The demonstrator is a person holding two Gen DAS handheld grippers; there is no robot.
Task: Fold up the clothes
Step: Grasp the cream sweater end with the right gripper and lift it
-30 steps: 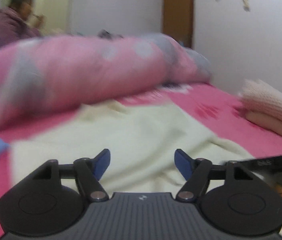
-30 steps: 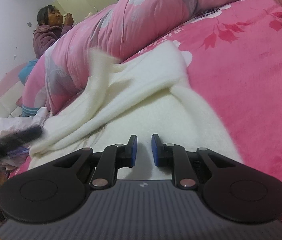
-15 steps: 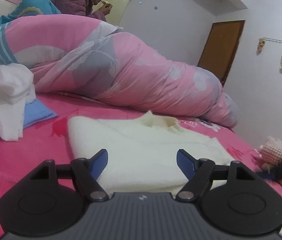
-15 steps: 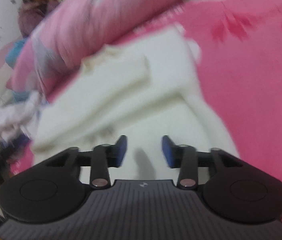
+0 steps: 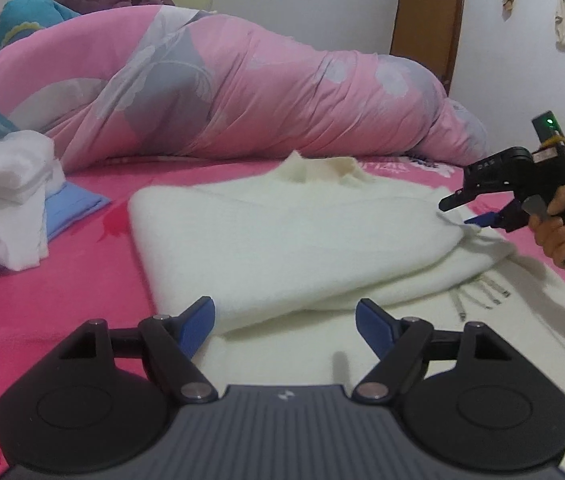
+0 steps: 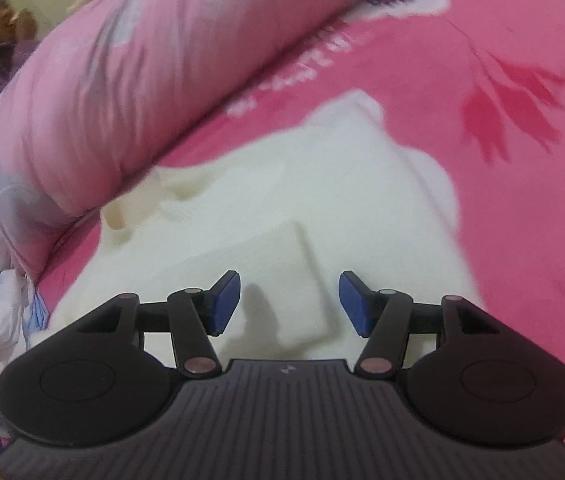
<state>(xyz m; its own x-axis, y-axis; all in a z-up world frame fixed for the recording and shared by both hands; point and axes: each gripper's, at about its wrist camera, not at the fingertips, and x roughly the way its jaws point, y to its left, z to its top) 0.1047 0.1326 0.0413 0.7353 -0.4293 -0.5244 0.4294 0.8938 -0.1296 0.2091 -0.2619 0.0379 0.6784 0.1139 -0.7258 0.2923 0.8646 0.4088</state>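
Cream sweater (image 5: 282, 240) lies flat on the pink bed (image 5: 62, 312), part-folded, directly ahead of and below both grippers. Long axis runs straight away from the left gripper (image 5: 284, 322), collar at the far end pointing toward the rolled quilt (image 5: 242, 92). Left gripper released, nothing between its jaws, nearer the hem. Right gripper (image 6: 288, 302) is opening, empty, over a folded flap.

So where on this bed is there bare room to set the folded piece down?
Bare pink sheet lies between the cream garment and the white and blue clothes pile, and more to the garment's right in the right wrist view. The far side is crowded by the rolled pink quilt.
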